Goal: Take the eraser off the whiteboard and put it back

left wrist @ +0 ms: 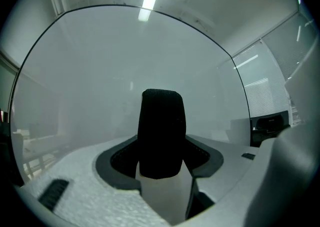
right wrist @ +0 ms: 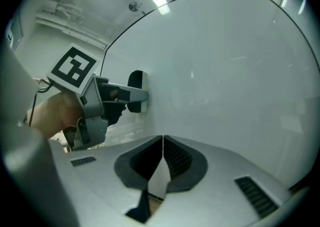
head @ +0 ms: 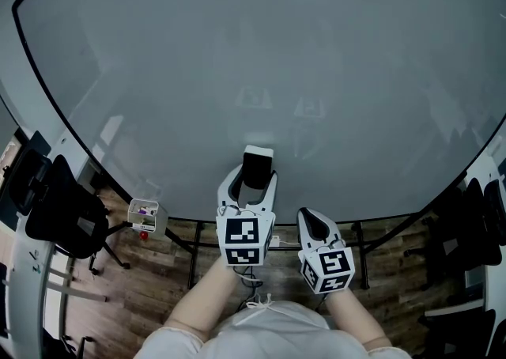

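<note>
While the left gripper [head: 251, 185] sits low centre in the head view, its jaws are clamped on the eraser [head: 257, 164], one on each side. Left gripper view: eraser [left wrist: 161, 132] stands upright in mid-frame, a tall block with rounded top corners, faced in black, finely textured felt. Its lower end is seated between the dark grey pads [left wrist: 202, 157]. Head view adds a white band along the eraser's far end.

Right gripper view, upper left: the left gripper [right wrist: 131, 93] is seen side-on with its marker cube [right wrist: 74, 68] and the hand [right wrist: 50, 113] behind it. The eraser [right wrist: 136, 91] is at the whiteboard [right wrist: 225, 71]. It looks pressed to the surface, though the contact line is too small to be sure.

Right gripper [head: 312, 220]: just right of the left one and lower in the frame. Its jaws are closed tip to tip with nothing between them, pointed at bare board.

Whiteboard [head: 261, 65] fills most of the head view, blank, dark-edged. Below its edge is wood-plank floor [head: 158, 282]. A black office chair [head: 59, 211] sits at left, a small box of markers [head: 143, 211] beside it.
</note>
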`<state>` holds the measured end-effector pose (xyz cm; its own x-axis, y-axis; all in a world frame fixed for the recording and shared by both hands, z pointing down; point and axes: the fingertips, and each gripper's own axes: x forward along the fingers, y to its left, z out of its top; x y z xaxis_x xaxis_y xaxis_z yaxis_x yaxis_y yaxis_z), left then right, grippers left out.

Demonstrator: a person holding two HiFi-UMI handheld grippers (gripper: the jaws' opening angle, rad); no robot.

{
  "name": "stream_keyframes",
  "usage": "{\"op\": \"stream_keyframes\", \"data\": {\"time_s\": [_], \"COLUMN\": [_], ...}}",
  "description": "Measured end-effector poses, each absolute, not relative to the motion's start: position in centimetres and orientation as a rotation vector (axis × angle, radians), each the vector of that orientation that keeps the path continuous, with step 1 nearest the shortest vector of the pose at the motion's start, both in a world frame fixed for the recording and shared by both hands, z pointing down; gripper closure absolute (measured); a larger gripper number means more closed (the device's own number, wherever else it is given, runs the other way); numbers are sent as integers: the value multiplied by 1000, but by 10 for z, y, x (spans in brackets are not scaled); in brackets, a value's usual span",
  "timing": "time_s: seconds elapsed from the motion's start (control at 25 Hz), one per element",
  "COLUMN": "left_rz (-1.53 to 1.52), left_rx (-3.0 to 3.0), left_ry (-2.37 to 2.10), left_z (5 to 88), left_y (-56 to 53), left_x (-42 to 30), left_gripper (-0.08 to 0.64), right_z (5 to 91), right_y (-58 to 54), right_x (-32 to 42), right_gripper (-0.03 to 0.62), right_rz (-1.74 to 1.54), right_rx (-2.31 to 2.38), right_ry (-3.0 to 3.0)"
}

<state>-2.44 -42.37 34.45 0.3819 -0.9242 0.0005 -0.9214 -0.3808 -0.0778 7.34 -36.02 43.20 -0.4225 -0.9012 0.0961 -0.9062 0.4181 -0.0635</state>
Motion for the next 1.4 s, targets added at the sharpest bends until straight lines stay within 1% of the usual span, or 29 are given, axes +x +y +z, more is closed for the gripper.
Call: {"op": "stream_keyframes", "data": {"time_s": [0.44,0.72,1.0,1.16,1.2,1.28,1.4], "left_rz": [-56,-70,-46,-109,-129,-170,-194], "left_rx": [-2467,-2497,-2468,-2452,-2465,-2495,-2545], "left_ry": [1789,1759,1733,1711,1711,1724,1755], "left_z": [345,346,338,352,362,384,412], "left_y": [-429,-426,-396,-373,-368,-360,-351], "left_x": [-24,-22,-30,-34,-34,-35,-39], "left_gripper": [302,298,291,293,301,371,425], "right_z": [437,437,442,447,448,448,447], "right_y": [-364,-358,-346,-339,-337,-333,-327], "right_x": [80,78,73,66,66,63,56], "right_gripper": [565,565,565,565,565,565,565], "right_rz": [184,186,190,206,208,211,213], "right_rx": [1656,1644,1619,1602,1601,1591,1553], "right_ry": [-2605,-2609,-2608,-2607,-2606,-2618,-2671]}}
